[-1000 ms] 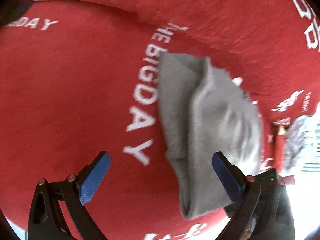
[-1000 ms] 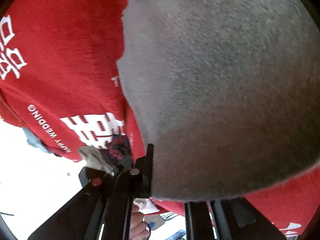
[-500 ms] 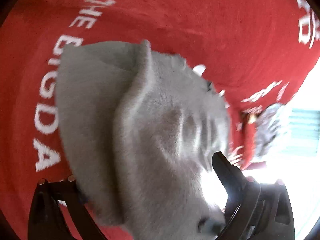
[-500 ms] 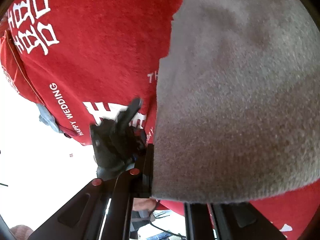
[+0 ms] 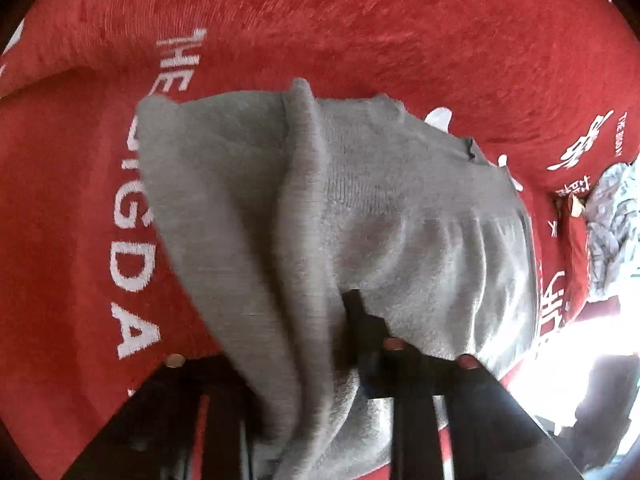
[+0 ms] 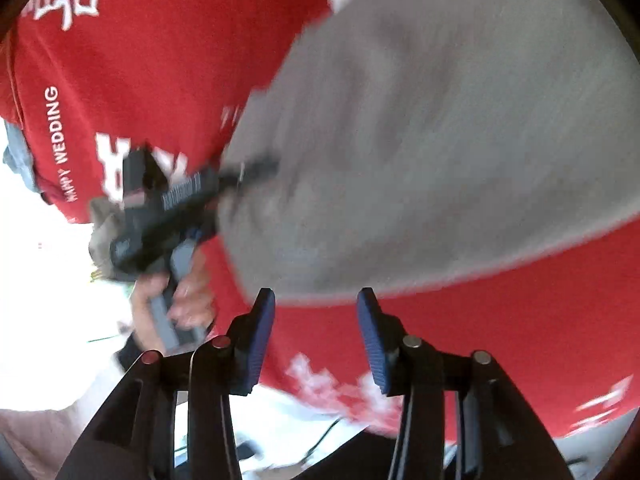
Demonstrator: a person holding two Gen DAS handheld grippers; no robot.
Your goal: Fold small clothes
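A small grey knit garment (image 5: 400, 200) lies crumpled on a red cloth with white lettering (image 5: 400, 40). My left gripper (image 5: 312, 344) is closing its jaws on a raised fold of the garment. The fold runs down between them and drapes over the left finger, so only one black finger (image 5: 356, 320) shows. In the right wrist view the garment (image 6: 440, 140) spreads beyond my right gripper (image 6: 316, 296). Its jaws are opening, with bare blue pads (image 6: 262, 340) and nothing between them. The left gripper (image 6: 248, 172), held by a hand (image 6: 176, 304), bites the garment's left edge.
The red cloth (image 6: 160, 60) ends in a bright drop at the left and below. A grey-white patterned bundle (image 5: 612, 216) sits at its right edge. A blue-grey scrap (image 6: 16, 152) hangs at the far left.
The left gripper slid over the grey garment and closed on a fold of it. The right gripper let go of the garment's edge, lifted back and opened.
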